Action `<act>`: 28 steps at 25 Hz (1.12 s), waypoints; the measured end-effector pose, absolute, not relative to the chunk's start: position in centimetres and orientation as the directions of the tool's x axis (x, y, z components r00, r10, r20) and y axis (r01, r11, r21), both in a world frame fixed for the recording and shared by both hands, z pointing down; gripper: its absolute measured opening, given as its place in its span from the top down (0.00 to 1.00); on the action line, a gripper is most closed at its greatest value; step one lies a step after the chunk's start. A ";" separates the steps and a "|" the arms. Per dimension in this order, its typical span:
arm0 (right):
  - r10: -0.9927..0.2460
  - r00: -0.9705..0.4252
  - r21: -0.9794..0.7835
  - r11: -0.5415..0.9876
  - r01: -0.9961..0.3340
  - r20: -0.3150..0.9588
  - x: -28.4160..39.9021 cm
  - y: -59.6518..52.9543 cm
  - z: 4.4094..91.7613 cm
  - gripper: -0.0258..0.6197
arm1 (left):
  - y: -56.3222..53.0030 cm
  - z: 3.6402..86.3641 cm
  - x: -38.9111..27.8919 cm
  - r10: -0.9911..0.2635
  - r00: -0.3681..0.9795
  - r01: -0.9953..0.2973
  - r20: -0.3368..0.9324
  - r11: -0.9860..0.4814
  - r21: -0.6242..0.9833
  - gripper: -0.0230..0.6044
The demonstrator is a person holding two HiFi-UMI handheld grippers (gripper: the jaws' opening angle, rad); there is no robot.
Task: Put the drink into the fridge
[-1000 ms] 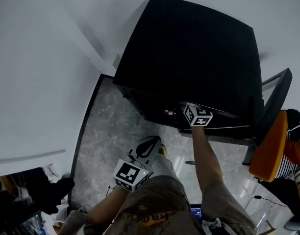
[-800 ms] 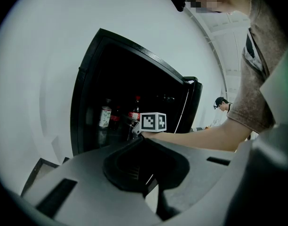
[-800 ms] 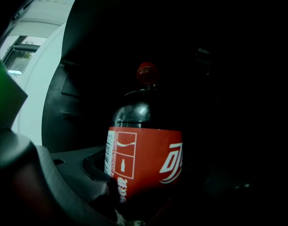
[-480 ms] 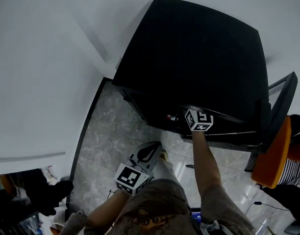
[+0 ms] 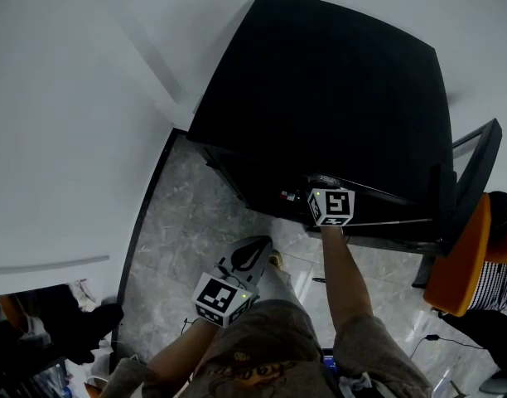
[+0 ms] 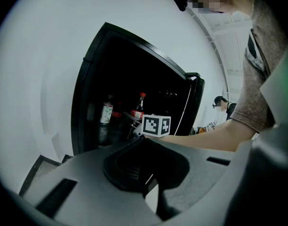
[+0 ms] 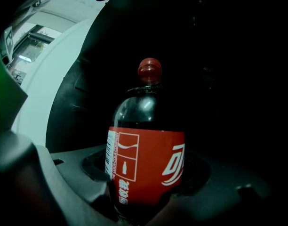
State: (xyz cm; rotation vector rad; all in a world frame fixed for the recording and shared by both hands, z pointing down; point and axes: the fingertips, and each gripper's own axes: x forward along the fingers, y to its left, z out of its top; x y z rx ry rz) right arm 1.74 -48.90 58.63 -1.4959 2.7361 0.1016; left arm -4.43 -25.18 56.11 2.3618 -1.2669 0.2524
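Left gripper (image 5: 245, 255), jaws pressed together on nothing, is hanging low at lower centre of the frame. Right gripper (image 5: 328, 204) is clasping the cola bottle (image 7: 146, 168) upright and, against a second ago, is edging slightly leftward inside the opening of the black fridge (image 5: 320, 98). Placement is apparently finishing and release is pending, with shelved bottles (image 6: 106, 112) standing beyond.

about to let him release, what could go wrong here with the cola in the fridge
1. The right hand-held gripper holds the cola bottle seemingly near a light-labelled bottle standing in the fridge; a sideways nudge could knock that one over.
2. The fridge interior is almost black in the right gripper view and no shelf shows under the cola, so letting go before its base sits flat might tip it.
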 end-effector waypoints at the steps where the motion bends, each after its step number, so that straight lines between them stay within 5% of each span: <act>1: -0.839 -0.541 0.048 0.539 -0.841 -0.051 1.7 -48.8 58.6 0.47 | -25.2 56.2 -4.4 -0.744 0.562 -0.825 0.360 -0.479 0.298 0.95; 28: -0.863 -0.500 -0.060 0.497 -0.866 0.071 4.3 -45.0 58.9 0.47 | -21.2 54.5 -4.4 -0.728 0.579 -0.811 0.367 -0.472 0.346 0.95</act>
